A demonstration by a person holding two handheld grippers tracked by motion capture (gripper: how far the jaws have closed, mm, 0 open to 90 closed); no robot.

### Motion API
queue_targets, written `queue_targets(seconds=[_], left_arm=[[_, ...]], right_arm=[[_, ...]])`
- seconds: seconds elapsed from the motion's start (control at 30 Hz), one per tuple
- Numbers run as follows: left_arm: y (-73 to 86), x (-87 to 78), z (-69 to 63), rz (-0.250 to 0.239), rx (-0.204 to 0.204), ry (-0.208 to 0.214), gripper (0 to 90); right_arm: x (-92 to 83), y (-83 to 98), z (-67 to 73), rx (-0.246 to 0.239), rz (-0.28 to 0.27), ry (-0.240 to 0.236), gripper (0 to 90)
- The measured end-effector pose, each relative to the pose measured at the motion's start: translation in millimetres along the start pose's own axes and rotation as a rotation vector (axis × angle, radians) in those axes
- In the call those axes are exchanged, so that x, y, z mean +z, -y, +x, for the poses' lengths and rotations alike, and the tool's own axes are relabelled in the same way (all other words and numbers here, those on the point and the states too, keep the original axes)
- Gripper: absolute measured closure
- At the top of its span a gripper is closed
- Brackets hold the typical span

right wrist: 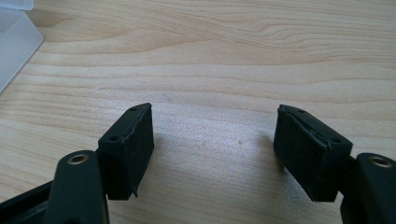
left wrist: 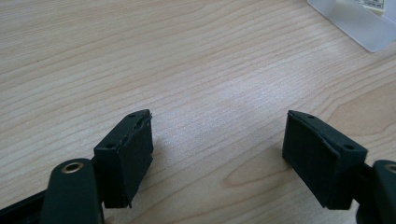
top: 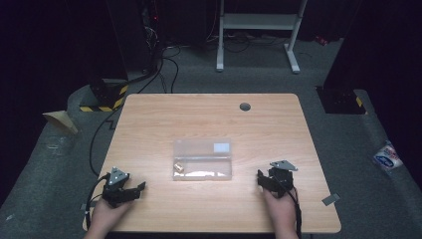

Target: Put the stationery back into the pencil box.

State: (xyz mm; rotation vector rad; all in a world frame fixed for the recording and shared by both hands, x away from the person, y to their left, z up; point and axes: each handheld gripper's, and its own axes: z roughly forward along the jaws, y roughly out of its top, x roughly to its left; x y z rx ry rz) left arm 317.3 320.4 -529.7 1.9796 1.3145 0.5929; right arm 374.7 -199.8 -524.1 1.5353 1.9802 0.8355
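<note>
One table, light wood grain, with one round dark grommet hole near its far edge. One clear plastic box lies near the table's middle, flat and rectangular, its lid swung open toward the far side. I count one white label on the lid and one small tan item at the left end of the tray; a pale streak runs along the tray bottom, too blurred for me to name.

Two grippers, one per hand. My left gripper sits at the near left of the table, well apart from the box. Its jaws stand spread with bare wood between them; in the left gripper view a corner of the box shows at upper right.

My right gripper sits at the near right, near the box's right end but not touching it. Jaws spread wide, nothing between them; in the right gripper view a frosted edge of the box shows at upper left.

On the floor: one white packet at right.
</note>
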Motion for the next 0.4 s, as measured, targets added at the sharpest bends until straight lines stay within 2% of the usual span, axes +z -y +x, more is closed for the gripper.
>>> queue_targets(seconds=[0.4], left_arm=[[0.2, -0.3, -0.1, 0.0, 0.005, 0.001, 24.4]], right_arm=[[-0.3, 0.2, 0.4, 0.001, 0.001, 0.002, 28.5]])
